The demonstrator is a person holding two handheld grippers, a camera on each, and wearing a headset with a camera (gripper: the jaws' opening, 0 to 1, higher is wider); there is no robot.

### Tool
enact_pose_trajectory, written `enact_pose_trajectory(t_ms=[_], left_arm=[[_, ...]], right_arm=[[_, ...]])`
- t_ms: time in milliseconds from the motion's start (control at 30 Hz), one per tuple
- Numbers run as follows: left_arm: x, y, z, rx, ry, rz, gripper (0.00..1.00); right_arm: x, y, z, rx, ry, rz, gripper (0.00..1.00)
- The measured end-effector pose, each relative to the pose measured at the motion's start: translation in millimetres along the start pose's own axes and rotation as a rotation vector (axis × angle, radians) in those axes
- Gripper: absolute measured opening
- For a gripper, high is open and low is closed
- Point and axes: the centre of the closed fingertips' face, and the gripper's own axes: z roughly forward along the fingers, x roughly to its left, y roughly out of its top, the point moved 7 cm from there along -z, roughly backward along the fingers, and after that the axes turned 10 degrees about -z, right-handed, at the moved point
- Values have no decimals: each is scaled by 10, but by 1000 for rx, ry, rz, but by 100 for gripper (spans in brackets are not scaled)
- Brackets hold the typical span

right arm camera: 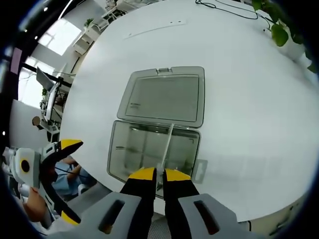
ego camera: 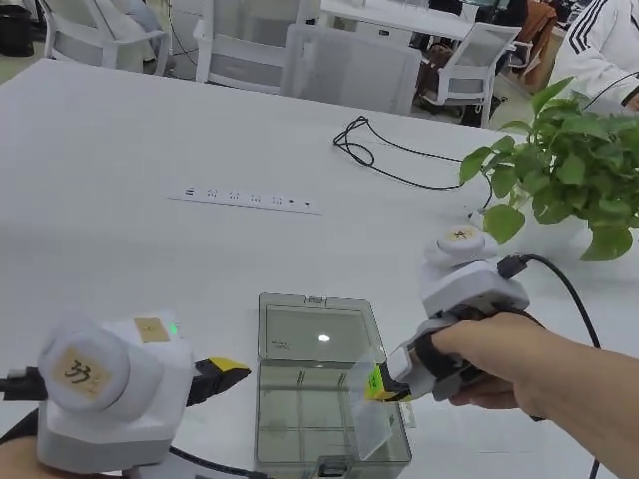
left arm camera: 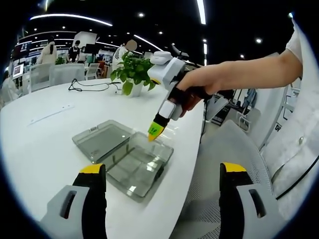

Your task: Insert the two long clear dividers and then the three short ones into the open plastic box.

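Pinching a clear divider [right arm camera: 167, 144] by its near end, the right gripper [right arm camera: 159, 173] clenches its jaws on the thin sheet above the open plastic box [right arm camera: 113, 149], which sits at the near edge of the white table [ego camera: 120, 150]. Seen along the jaws, the divider's long axis runs straight ahead, from the box's front wall toward the hinge side, over the right-of-centre part of the tray. The coming move likely turns on that line: the sheet looks tilted in the head view and would have to stand upright and square to the walls to drop in (whether its lower edge already touches the floor of the box cannot be told). Faint lines show through the tray; seated dividers or moulded slots, it is not clear which. The left gripper [ego camera: 222, 377] waits off the box's left side, jaws spread wide with nothing between them, so the right is plainly the nearer. Beyond the tray the lid [right arm camera: 164, 94] lies flat open, then a power strip [ego camera: 250, 198], a black cable [ego camera: 379, 150] and a potted plant [ego camera: 569, 170].
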Motion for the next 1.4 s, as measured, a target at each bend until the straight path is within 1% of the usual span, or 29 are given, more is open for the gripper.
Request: enact_pose_trajectory(t_ms=[133, 333, 400, 667, 767, 1000, 1400], left_arm=[[0, -9, 2, 1, -2, -3, 97], [-3, -14, 1, -1, -3, -5, 97], [-4, -15, 1, 1, -2, -6, 97], [-9, -14, -7, 0, 0, -9, 96], [-11, -10, -9, -6, -1, -12, 97], [-7, -12, -10, -5, 1, -13, 96], [1, -21, -26, -3, 6, -15, 96]], right_arm=[[6, 0, 12, -12, -2, 2, 6], [21, 6, 20, -20, -8, -14, 6], [37, 6, 21, -20, -4, -15, 6], [25, -14, 44, -15, -29, -40, 6], [24, -12, 37, -21, -29, -39, 6], [25, -17, 66, -23, -32, -41, 6], [41, -31, 106, -7, -58, -88, 6]])
